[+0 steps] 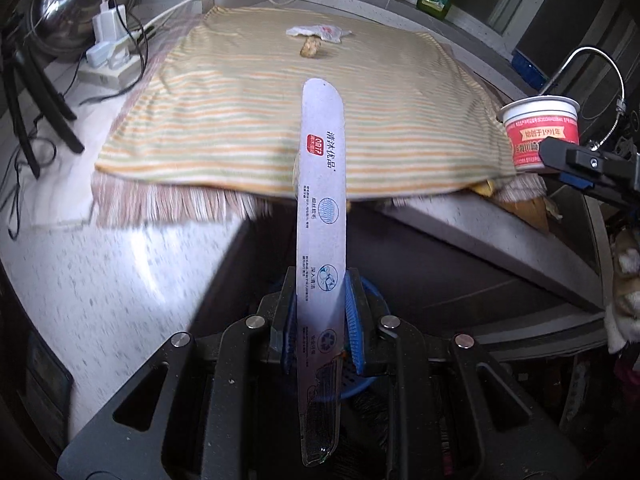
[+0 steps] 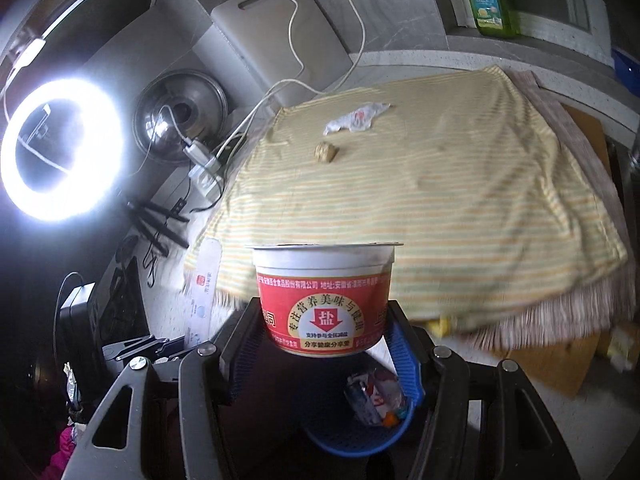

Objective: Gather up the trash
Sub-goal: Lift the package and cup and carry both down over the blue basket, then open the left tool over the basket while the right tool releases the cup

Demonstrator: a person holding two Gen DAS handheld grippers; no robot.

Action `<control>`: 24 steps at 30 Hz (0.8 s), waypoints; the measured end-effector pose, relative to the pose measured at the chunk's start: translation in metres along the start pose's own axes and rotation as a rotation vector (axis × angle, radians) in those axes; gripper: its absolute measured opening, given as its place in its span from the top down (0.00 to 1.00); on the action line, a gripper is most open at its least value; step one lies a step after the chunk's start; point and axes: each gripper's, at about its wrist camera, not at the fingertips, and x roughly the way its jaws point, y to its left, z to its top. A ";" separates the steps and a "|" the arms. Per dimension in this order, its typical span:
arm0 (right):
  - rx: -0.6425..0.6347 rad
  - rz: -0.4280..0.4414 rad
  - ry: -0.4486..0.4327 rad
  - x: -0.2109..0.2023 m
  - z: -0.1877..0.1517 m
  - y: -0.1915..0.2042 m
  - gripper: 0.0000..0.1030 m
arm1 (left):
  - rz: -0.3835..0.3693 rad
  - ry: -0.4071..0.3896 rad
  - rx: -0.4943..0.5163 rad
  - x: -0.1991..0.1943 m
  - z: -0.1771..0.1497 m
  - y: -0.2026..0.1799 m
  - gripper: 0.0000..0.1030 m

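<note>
Trash is in both grippers at once — the left gripper [image 1: 320, 304] has its jaws clenched on a long, flat toothbrush package [image 1: 320, 200], gripped low on its length so that most of the card stands out ahead of the fingers, and the right gripper [image 2: 320, 320] has its jaws clamped wide across a red-and-white cup [image 2: 324, 300], held upright by its lower wall with the rim uppermost. That upright hold looks deliberate: any dregs inside would stay put on the way to the bin.

Below both grippers sits a blue basket [image 2: 404, 344], off the edge of the counter [image 1: 120, 280], with wrappers already lying in it. In the right wrist view the cup hangs almost directly above its opening; in the left view the package crosses over the basket's rim. Judging by that, the carry is about done and the drop is the step in hand — each pair of jaws needs only to part over the opening.

Two pieces remain on the striped cloth [image 1: 280, 120] spread over the counter: a crumpled white wrapper [image 1: 318, 33] near the far edge and, just in front of it, a small brown scrap [image 1: 310, 47]. They are well apart from the grippers, so roughly half the clearing seems left.

The long package may tip against the basket's rim instead of falling in.
</note>
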 end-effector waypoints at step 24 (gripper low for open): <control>-0.061 -0.023 0.202 0.084 -0.158 -0.020 0.41 | -0.015 0.193 -0.189 0.124 -0.115 0.000 0.80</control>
